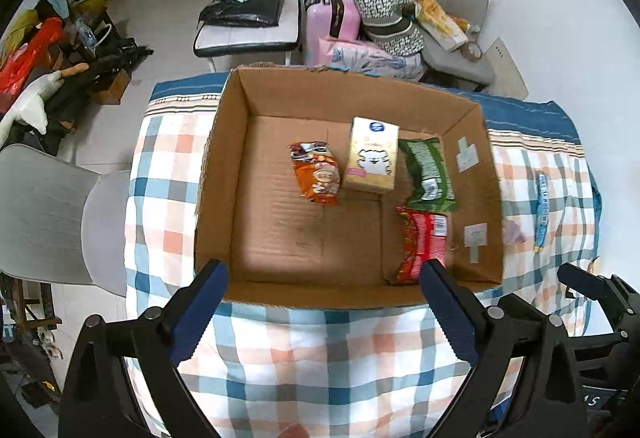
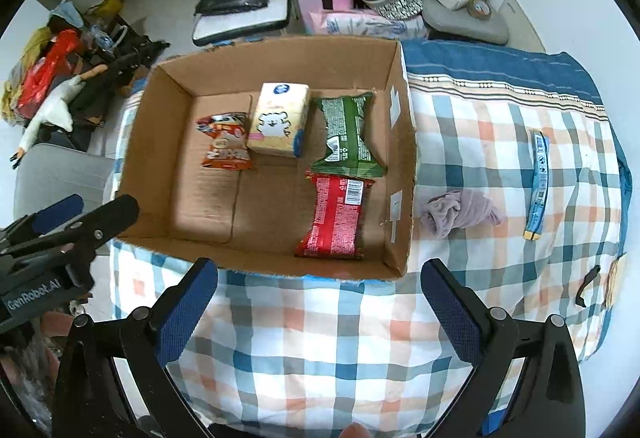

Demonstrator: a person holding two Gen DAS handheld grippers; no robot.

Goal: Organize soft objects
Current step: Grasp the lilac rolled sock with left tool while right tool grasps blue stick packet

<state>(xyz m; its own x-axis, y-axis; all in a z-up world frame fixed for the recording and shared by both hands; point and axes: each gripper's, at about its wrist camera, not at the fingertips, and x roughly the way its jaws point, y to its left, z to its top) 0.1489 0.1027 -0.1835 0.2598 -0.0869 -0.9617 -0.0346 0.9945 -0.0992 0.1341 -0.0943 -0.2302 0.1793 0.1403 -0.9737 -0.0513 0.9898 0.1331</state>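
Black jaws, blue ribbed pads [image 2: 188, 314], silver screws

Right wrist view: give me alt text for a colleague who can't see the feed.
An open cardboard box on a checked cloth holds four items: an orange snack bag, a yellow tissue pack, a green packet and a red packet. Right of the box lie a crumpled lilac cloth and a blue strip packet. The right gripper hovers open and empty.

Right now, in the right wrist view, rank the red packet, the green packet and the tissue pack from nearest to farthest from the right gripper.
1. red packet: near right corner of the cardboard box, closest to the right gripper.
2. green packet: just behind the red one, along the right wall.
3. tissue pack: farthest, mid-box toward the back wall.
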